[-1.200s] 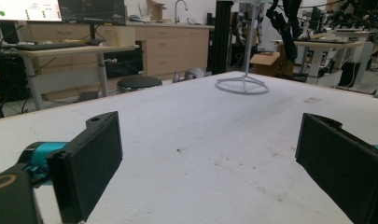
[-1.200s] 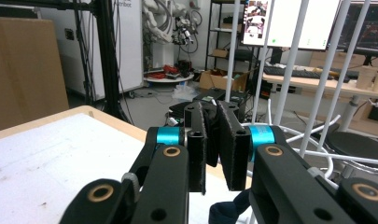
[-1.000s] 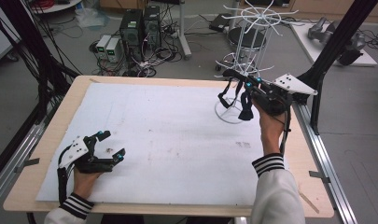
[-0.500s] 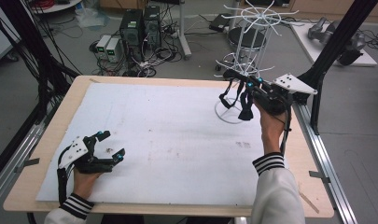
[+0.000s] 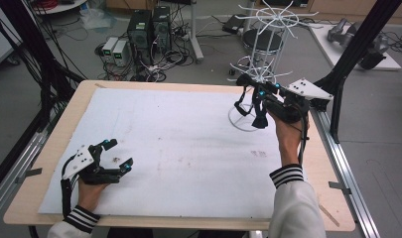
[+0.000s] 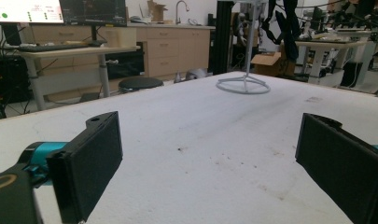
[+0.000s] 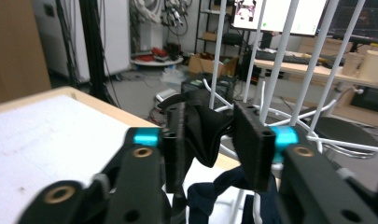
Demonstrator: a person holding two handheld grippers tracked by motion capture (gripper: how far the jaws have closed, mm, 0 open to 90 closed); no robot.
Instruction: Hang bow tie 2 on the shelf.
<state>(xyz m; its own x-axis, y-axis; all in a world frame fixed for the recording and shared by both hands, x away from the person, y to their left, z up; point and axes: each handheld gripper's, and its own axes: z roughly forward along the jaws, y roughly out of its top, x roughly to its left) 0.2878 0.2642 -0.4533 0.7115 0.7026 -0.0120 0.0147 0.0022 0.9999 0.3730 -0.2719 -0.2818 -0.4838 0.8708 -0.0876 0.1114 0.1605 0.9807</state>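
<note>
Black fabric strap [image 7: 206,133] hangs on the white wire rack [image 5: 268,49] at the surface's far right, between the right gripper [image 5: 248,89] jaws, which have just been opening and seem clear of it. Left gripper [image 5: 118,154] rests near the front left, jaws wide open and empty

The right gripper [image 7: 207,140] fingers have just been opening around the dark strap [image 7: 206,128].

- My grippers [image 5: 253,96] [image 5: 120,154]: black, teal knobs.
- Cloth [image 7: 206,128] between my right jaws: black.
- Rack [image 5: 260,54]: white wire.
- Table [image 5: 79,99]: pale wood, white sheet [image 5: 178,144].
- My cuffs [image 5: 286,174]: black-and-white striped.
</note>
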